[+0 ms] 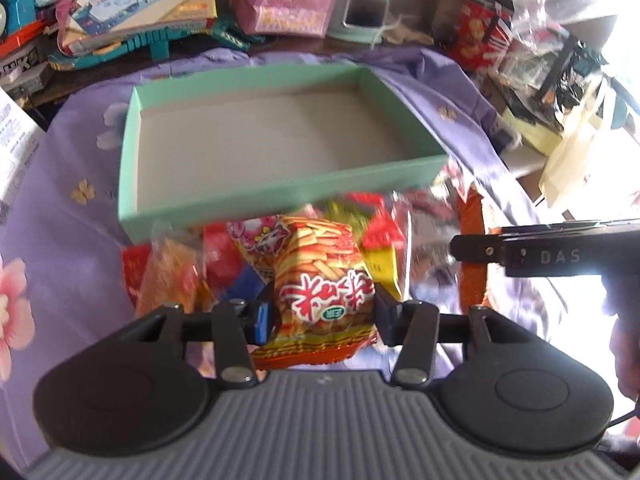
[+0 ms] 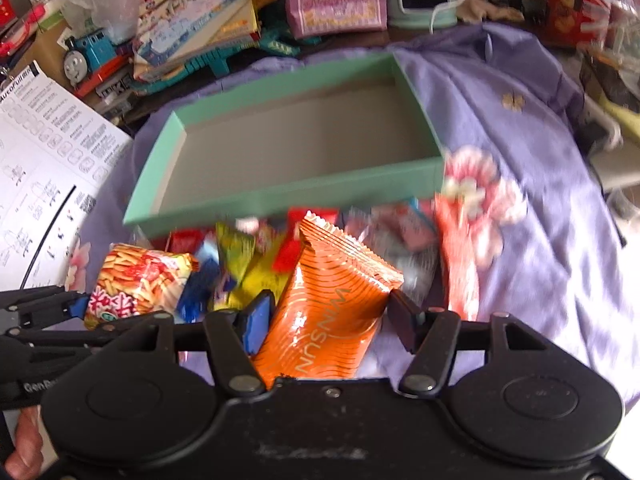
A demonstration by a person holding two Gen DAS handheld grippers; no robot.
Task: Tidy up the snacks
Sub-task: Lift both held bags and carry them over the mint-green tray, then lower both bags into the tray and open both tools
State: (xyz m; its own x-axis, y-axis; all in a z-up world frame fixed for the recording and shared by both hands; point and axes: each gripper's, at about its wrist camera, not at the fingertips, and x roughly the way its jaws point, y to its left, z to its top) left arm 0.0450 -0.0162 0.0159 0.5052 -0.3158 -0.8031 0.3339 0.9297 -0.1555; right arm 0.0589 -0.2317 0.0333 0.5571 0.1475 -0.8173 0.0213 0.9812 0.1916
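The left wrist view shows the left gripper [image 1: 322, 312] with fingers clamped on one fries bag [image 1: 320, 280], held above the snack pile [image 1: 224, 256]; the right wrist view shows the right gripper [image 2: 330, 316] clamped on one orange packet [image 2: 332, 312], with a toy train [image 2: 86, 56] far left; both show one green box [image 1: 280, 192], empty, beyond the pile on the purple cloth [image 1: 60, 240].

Your left gripper [image 1: 323, 314] clamps the fries-print snack packet [image 1: 320, 284] between its pads. Beyond the fingertips lies the snack pile [image 1: 372, 232], then the empty green box [image 1: 280, 184]; your right gripper [image 1: 520, 250] reaches in from the right.
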